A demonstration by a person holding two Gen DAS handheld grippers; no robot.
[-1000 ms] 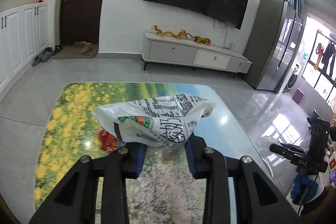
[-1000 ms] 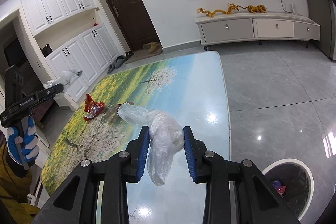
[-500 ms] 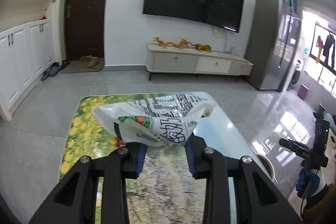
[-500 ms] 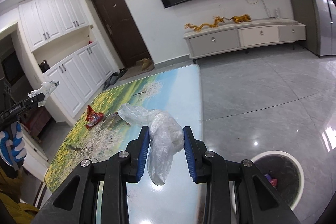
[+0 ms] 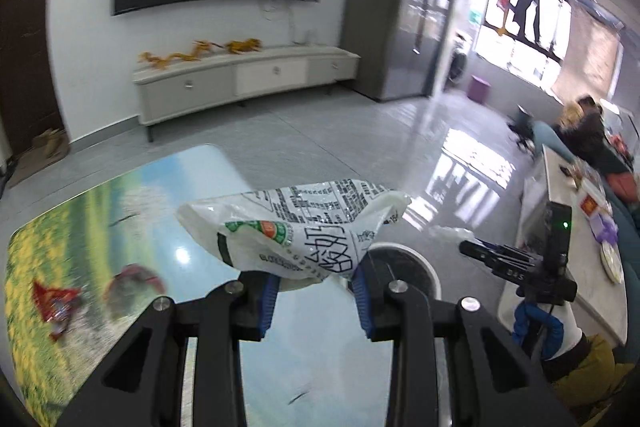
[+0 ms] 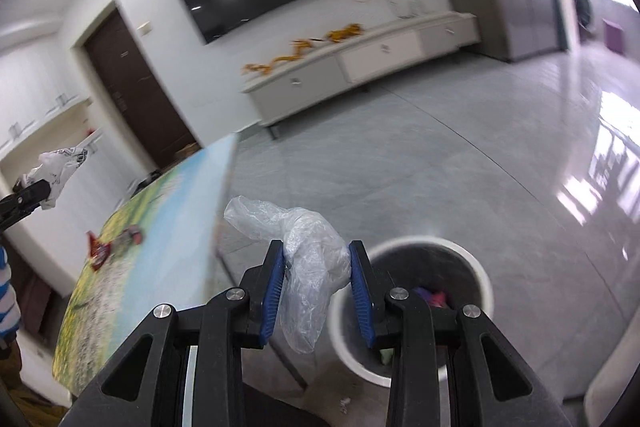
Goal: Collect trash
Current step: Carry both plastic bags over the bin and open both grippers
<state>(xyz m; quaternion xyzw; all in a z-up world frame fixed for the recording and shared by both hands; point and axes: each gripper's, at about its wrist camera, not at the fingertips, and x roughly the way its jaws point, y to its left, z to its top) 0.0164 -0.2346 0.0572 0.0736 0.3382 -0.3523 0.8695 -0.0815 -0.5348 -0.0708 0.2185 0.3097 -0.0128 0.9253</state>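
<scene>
Above the table (image 5: 208, 195), 2 tongs each grip 1 bag: printed bag (image 5: 304, 227), clear bag (image 6: 312, 259)

In the right wrist view the right gripper (image 6: 316, 287) pinches a crumpled clear plastic bag (image 6: 310, 267) between its blue pads, with a white-rimmed trash bin (image 6: 478, 269) on the floor at four o'clock, a picture-topped table (image 6: 168, 223) with a red wrapper (image 6: 98, 251) at nine o'clock.

Both grippers' fingers (image 5: 267, 297) clamped, angled downward
</scene>
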